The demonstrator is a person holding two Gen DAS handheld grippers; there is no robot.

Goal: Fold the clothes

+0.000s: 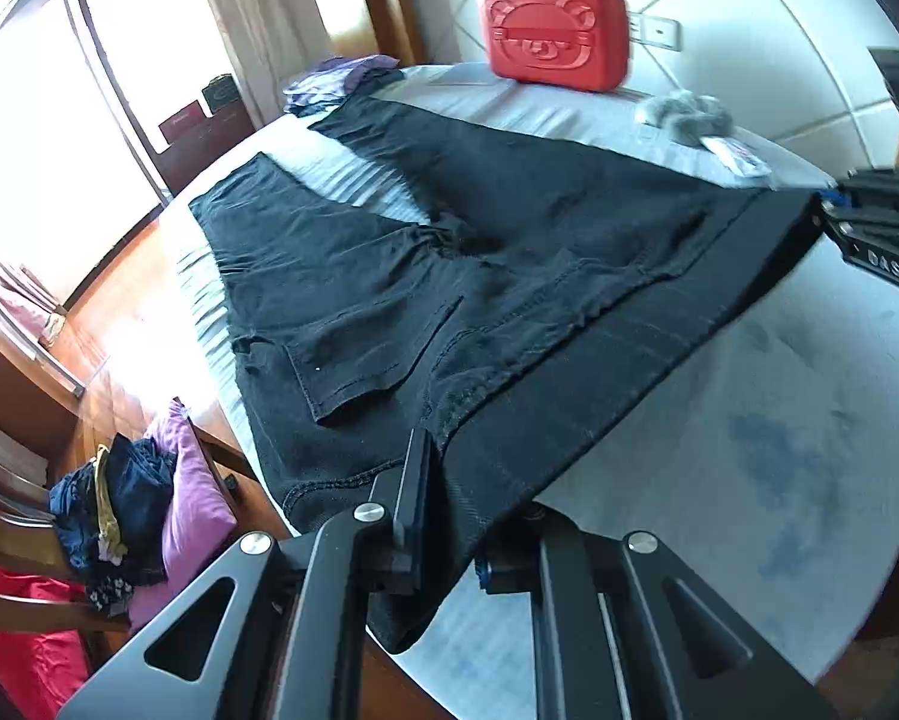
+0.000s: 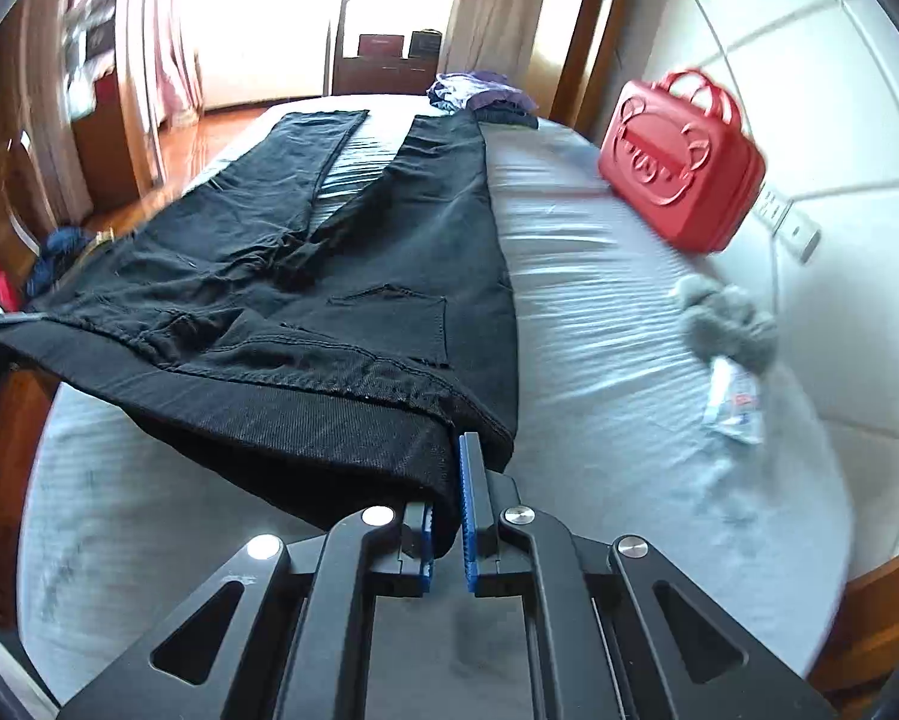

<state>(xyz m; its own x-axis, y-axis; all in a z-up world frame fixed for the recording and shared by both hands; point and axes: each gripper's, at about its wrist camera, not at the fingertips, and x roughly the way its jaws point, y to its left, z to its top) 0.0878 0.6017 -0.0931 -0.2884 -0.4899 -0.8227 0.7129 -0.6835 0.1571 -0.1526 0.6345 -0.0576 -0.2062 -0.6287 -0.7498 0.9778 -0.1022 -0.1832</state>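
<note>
Black jeans (image 1: pixel 449 276) lie spread on the grey bed (image 1: pixel 779 450), legs pointing to the far end, back pockets up. My left gripper (image 1: pixel 449 516) is shut on the left end of the waistband and holds it lifted off the bed. My right gripper (image 2: pixel 449 480) is shut on the right end of the waistband. The jeans (image 2: pixel 305 276) stretch taut between the two. The right gripper also shows at the right edge of the left wrist view (image 1: pixel 857 222).
A red bear-face case (image 1: pixel 557 30) stands at the headboard side, also in the right wrist view (image 2: pixel 683 168). A grey fluffy item (image 2: pixel 725 318) and a small packet (image 2: pixel 734 402) lie near it. Folded clothes (image 2: pixel 479 93) sit at the bed's far end. A clothes pile (image 1: pixel 113 498) is on a chair.
</note>
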